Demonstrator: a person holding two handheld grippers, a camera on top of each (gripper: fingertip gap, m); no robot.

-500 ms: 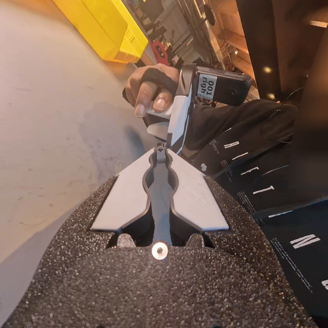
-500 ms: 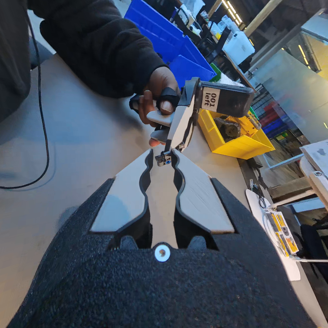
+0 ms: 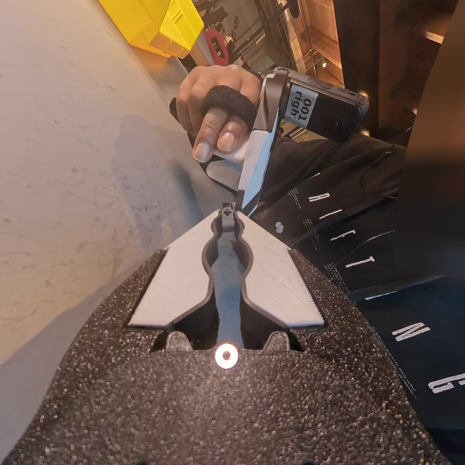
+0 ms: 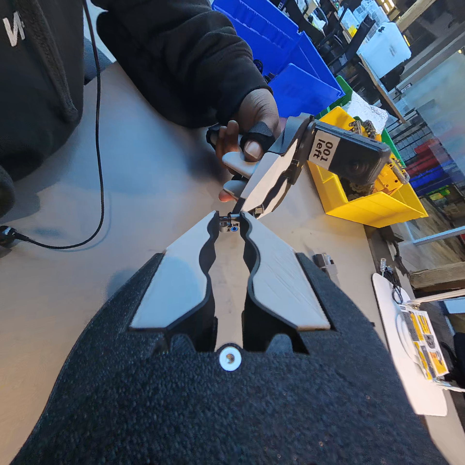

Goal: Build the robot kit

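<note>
We saw both grippers meeting nose to nose above the pale worktop (image 4: 75, 289), sharing one tiny assembly. Our left gripper (image 3: 228, 218) was closed on a small dark part with a cross-head screw (image 3: 227, 220), pinched at the very fingertips. Our right gripper (image 4: 228, 221) was likewise closed, gripping a little dark grey piece with a blue pin (image 4: 227, 224), and the other gripper's tips touched that same piece from beyond it. We judged the main risk to be a slip: with so little of each part caught at the tip, any twist or pull between the two hands could flick a part loose onto the worktop, or skew the two against each other. The right hand (image 3: 221, 110) sat just beyond the shared part, two fingers through a black strap pressing the trigger. The left hand (image 4: 251, 141), in a black sleeve (image 4: 181, 57), held its gripper slanting down onto the part. A yellow bin (image 4: 372, 208) stood well beyond it.
</note>
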